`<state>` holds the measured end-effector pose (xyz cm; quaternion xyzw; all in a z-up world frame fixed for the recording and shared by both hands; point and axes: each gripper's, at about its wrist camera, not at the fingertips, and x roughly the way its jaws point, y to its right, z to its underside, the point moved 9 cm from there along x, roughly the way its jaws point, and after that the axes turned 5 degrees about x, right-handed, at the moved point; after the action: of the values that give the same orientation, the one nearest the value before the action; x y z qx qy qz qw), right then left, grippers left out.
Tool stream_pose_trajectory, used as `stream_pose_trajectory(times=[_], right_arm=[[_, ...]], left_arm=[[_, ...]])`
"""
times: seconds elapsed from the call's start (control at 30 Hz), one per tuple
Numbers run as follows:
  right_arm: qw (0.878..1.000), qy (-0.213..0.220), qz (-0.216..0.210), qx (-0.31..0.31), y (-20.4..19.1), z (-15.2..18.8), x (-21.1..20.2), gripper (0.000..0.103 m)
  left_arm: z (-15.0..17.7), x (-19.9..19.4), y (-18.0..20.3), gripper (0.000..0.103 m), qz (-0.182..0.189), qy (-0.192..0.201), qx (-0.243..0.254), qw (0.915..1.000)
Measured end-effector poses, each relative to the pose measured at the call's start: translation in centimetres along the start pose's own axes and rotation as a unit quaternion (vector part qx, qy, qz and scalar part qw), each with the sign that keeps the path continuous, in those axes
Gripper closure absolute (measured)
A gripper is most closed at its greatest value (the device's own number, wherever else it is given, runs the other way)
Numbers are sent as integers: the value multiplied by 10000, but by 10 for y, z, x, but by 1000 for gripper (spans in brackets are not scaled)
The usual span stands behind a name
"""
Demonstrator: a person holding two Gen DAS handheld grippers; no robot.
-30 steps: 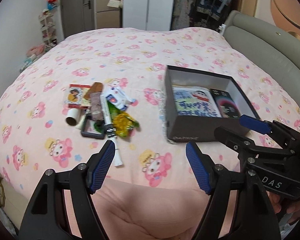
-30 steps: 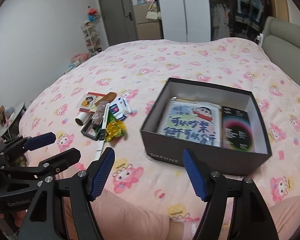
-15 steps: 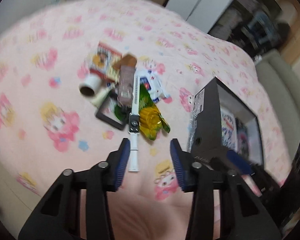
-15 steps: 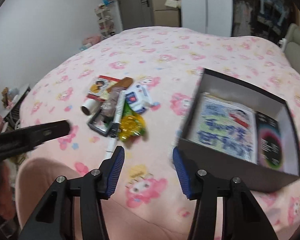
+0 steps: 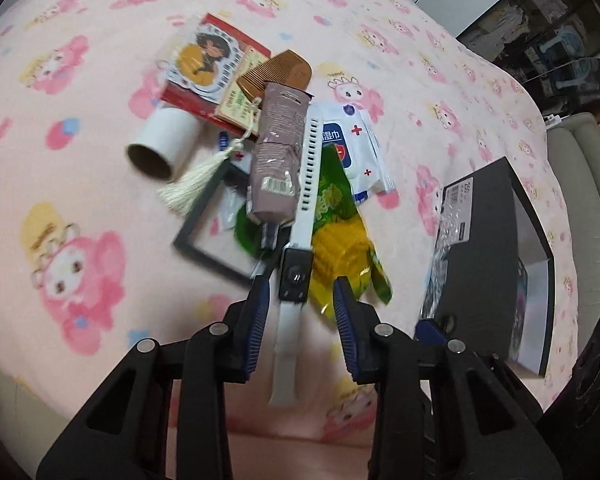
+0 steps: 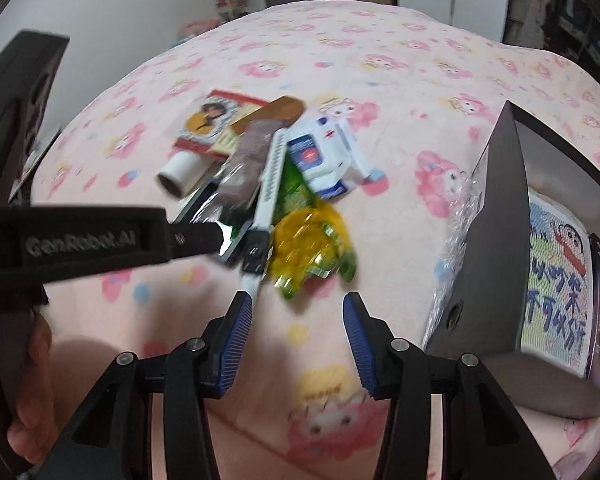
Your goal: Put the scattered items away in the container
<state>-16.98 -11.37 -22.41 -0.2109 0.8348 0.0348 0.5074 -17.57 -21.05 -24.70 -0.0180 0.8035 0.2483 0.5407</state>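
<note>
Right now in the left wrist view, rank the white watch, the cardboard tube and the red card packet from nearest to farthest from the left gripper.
1. White watch, lying between the left gripper fingers as its jaws close.
2. Cardboard tube, farther up on the left.
3. Red card packet, at the pile's far end.

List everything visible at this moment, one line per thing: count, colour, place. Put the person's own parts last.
bedspread: 1, pink with cartoon print, under everything.
shoebox: 1, black, open, right of the pile.
booklets: 2, one cartoon print, one dark, inside the shoebox.
watch: 1, white strap and black face, across the pile's near side.
snack bag: 1, yellow-green, right of the watch.
brown tube: 1, pile centre.
wet wipes: 1 pack, white-blue, pile's right.
comb: 1, brown, pile's far side.
red card: 1, far left.
cardboard roll: 1, white, left.
frame: 1, black, beneath the pile.
left gripper: jaws closing around the watch, not yet pressing.
right gripper: jaws apart, nothing between them.
hand: 1, left edge of the right wrist view.
</note>
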Motion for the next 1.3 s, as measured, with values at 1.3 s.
stream_pose_trajectory(times=[1.3], right_arm=[[9982,-580,-4,-138,24,-20,58,65]], left_arm=[[-6,35,7,76,347,-84,-58,9993]])
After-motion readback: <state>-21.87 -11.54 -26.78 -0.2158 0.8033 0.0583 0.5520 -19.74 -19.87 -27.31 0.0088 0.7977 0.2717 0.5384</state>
